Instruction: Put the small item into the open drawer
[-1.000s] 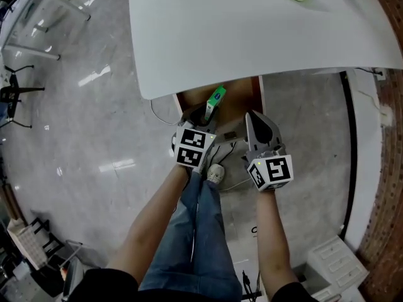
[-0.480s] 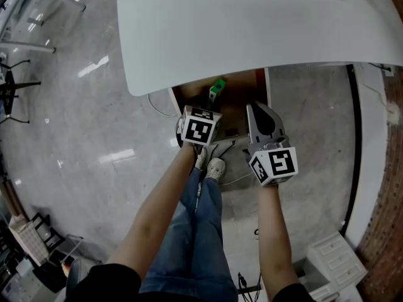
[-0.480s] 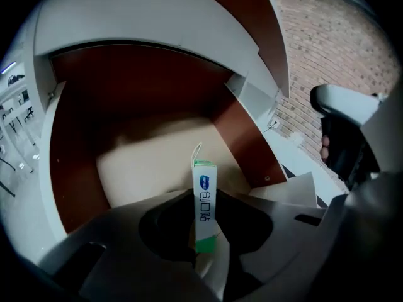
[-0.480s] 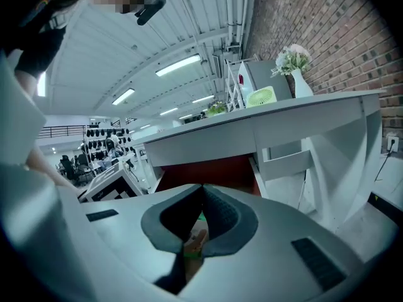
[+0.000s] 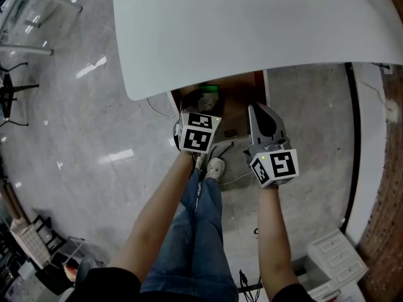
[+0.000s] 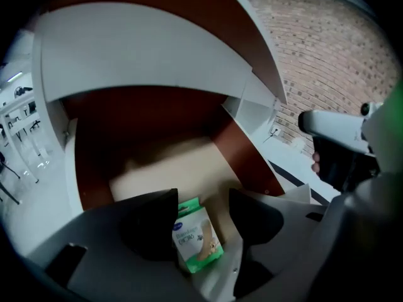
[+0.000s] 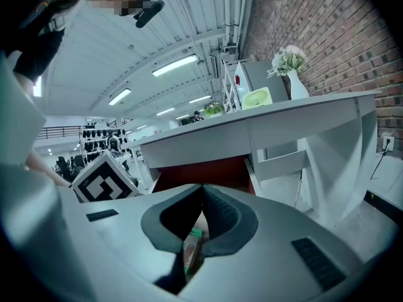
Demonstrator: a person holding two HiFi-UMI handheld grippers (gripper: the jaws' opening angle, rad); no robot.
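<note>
Jaws of the left gripper (image 6: 203, 199) are opening and stand wide apart, released. A small green box (image 6: 197, 238) shows in the gap between them, printed face up, closer to the left jaw, with neither pad pressing on it. The box is inside the open drawer (image 6: 244, 159), over its pale bottom and between its red-brown walls. I cannot tell if it already rests on that bottom.

Jaws of the right gripper (image 7: 203, 189) are clenched, tips together, with nothing gripped. Through the slit below the tips a sliver of the same box shows.

In the head view the two grippers are side by side, the right one at 3 o'clock of the left, a little apart. The drawer lies at 12 o'clock of the left gripper, half under the rim of the white table (image 5: 252, 24). A spot of green at 12 o'clock of the left marker cube is the box. The right gripper points at the drawer's front edge, toward its right wall.

At 6 o'clock of the grippers are the person's forearms, a jeans-clad leg and a pale shoe (image 5: 216, 168) on the grey floor (image 5: 75, 137). In the right gripper view a green fan (image 7: 258, 97) and a vase (image 7: 293, 83) of flowers stand on the table at 1 o'clock, before a brick wall (image 7: 327, 36).
</note>
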